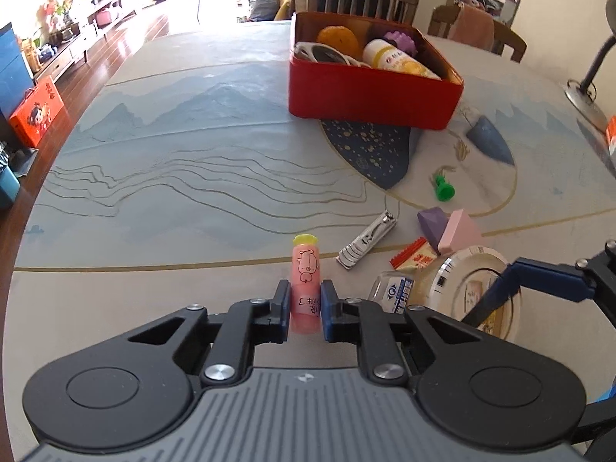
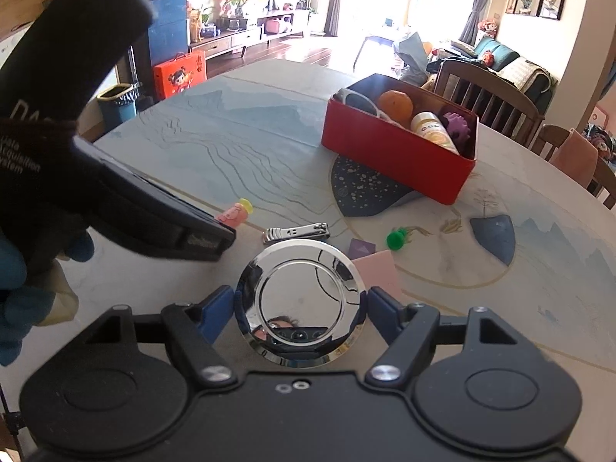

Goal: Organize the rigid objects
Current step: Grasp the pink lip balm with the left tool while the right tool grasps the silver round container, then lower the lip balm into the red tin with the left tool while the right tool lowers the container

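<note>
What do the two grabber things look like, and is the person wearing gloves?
Each gripper, left and right, has a black body with round bulges, silver bolts, black link bars and blue finger pads. White lettering marks the left one's black casing. The hand beside it wears a blue glove.

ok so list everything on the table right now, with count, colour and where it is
red metal tin: one, far side of table, holding an orange, a white bottle, a purple toy
pink tube with yellow cap: one, between left gripper pads
silver nail clipper: one, right of tube
green plastic toy: one, right of centre
wooden blocks: two, purple and pink, touching
red-and-white sachet: one, by blocks
chrome round lid: one, between right gripper pads
left gripper: shut on tube
right gripper: around lid
</note>
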